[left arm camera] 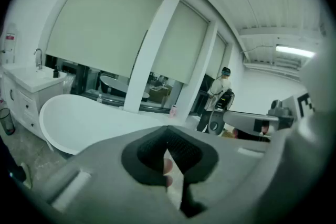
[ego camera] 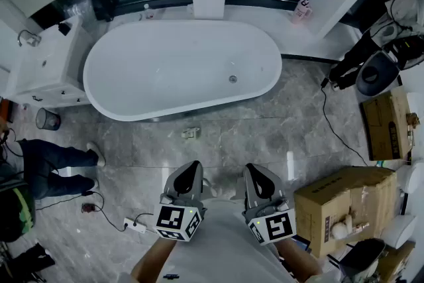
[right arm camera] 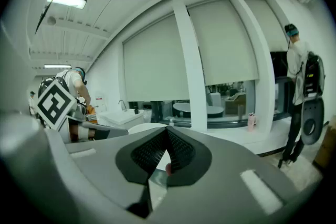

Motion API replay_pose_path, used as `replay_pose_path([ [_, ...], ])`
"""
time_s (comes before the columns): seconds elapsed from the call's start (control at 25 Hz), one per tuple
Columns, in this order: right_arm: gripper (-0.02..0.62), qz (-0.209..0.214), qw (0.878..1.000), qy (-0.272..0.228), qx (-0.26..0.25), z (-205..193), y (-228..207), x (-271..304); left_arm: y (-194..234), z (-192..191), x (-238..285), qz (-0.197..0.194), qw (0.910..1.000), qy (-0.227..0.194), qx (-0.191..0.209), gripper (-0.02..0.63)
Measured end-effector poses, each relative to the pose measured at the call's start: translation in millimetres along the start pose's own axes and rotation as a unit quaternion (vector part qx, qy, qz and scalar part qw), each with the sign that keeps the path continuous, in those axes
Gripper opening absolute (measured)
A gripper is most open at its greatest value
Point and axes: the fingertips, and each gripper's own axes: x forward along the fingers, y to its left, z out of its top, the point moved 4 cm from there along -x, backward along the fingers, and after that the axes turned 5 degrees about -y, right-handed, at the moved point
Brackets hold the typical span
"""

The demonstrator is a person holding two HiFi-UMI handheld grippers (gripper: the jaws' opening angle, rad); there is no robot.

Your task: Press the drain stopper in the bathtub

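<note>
Head view: I'm looking down on the white oval bathtub (ego camera: 179,69), its long axis running left to right across the frame. The drain stopper (ego camera: 232,79) is sitting in the tub floor toward the right end, a small round disc facing straight up, so it's got no long axis of its own. Both claws are hanging well short of the tub, over the marble floor (ego camera: 265,136). The left claw (ego camera: 192,169) and right claw (ego camera: 255,172) are pointing toward the tub, side by side. A pink bottle (ego camera: 301,10) is standing on the ledge behind the tub, and cardboard boxes (ego camera: 338,209) are sitting to the right.

Left gripper view: the left claw (left arm camera: 168,131) is closed, tips meeting, gripping nothing. The bathtub (left arm camera: 79,118) is showing from the side at left, with a sink unit (left arm camera: 26,84) beyond it. The tub wall is hiding the stopper here. A person (left arm camera: 221,89) is standing in the background.

Right gripper view: the right claw (right arm camera: 168,131) is closed and empty too. It's catching the left gripper's marker cube (right arm camera: 52,102), the pink bottle (right arm camera: 252,119) and a person (right arm camera: 299,76) at right, but no stopper either.
</note>
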Motion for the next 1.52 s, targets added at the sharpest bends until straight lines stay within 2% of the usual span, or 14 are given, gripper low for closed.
replay_pose_path([
  [0.28,0.002,-0.070,0.997,0.006,0.029,-13.6,-32.5,-104.5,-114.4,-19.1,-9.6,-0.070,0.9961,0.022,0.050,0.000],
  [0.44,-0.005,-0.083,0.995,-0.003,0.049,-16.9,-63.1,-166.2,-197.4,-30.5,-4.4,-0.110,0.9912,0.039,0.064,0.000],
  [0.52,-0.006,-0.090,0.993,-0.009,0.080,-29.4,-82.9,-194.1,-229.3,-39.7,-0.1,-0.109,0.9912,0.041,0.064,0.000],
  [0.6,-0.005,-0.080,0.992,-0.005,0.100,-42.2,-99.6,-216.0,-255.6,-49.2,-1.8,-0.100,0.9921,0.041,0.064,0.000],
  [0.72,0.003,-0.053,0.994,-0.009,0.093,-52.3,-116.9,-235.2,-279.5,-68.2,-12.8,-0.082,0.9928,0.046,0.074,0.000],
  [0.88,0.003,-0.037,0.996,-0.005,0.081,-56.4,-146.2,-239.4,-287.2,-92.5,-21.7,-0.035,0.9968,0.053,0.048,0.000],
  [1.04,0.003,-0.033,0.997,-0.013,0.075,-55.1,-150.9,-234.4,-273.2,-93.4,-18.3,-0.009,0.9976,0.052,0.044,0.000],
  [1.28,0.003,-0.030,0.996,0.025,0.074,-74.6,-157.3,-184.1,-248.8,-102.4,29.9,-0.019,0.9970,0.073,0.022,0.000],
  [1.52,0.003,-0.033,0.996,0.063,0.047,-78.3,-181.7,-71.6,-177.1,-60.6,130.1,-0.040,0.9969,0.066,0.013,0.000],
])
